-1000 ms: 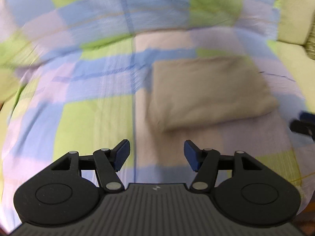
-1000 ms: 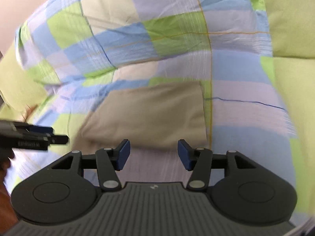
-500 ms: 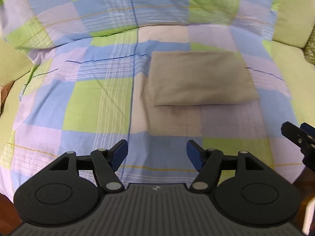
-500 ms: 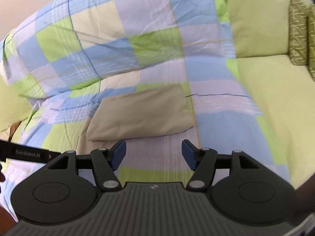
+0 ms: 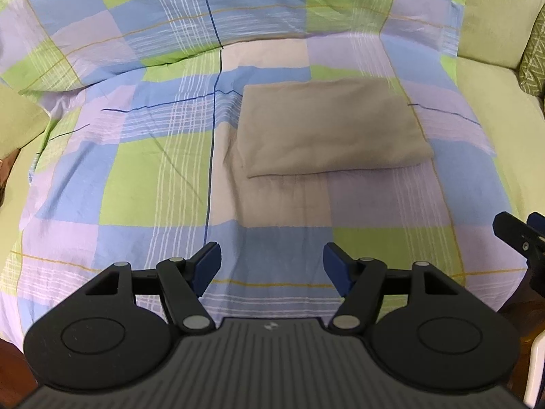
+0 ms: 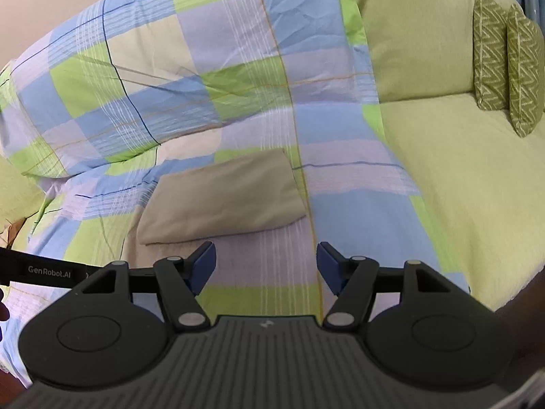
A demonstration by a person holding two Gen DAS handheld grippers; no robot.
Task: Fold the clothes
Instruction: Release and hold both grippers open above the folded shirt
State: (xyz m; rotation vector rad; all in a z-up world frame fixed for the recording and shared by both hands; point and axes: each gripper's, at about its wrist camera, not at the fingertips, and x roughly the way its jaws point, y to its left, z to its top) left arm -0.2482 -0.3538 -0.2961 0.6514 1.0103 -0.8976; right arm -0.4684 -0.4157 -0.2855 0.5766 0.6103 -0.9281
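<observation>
A folded taupe garment (image 5: 330,129) lies flat as a neat rectangle on the checked sheet (image 5: 143,177). My left gripper (image 5: 270,255) hangs above the sheet, nearer than the garment, open with nothing between its blue pads. Part of the right gripper (image 5: 521,235) shows at the right edge of the left wrist view. In the right wrist view the garment (image 6: 224,194) lies just beyond my right gripper (image 6: 265,254), which is open and empty. The left gripper's arm (image 6: 47,269) crosses the left edge there.
The blue, green and lilac checked sheet (image 6: 204,78) covers a sofa seat and backrest. Bare green cushions (image 6: 453,170) lie to the right, with two patterned pillows (image 6: 504,61) at the far right. A green armrest (image 5: 17,119) sits at the left.
Both grippers have pulled back and up from the folded garment, which now looks smaller and farther away. The right jaws have widened. The garment itself has stayed put.
</observation>
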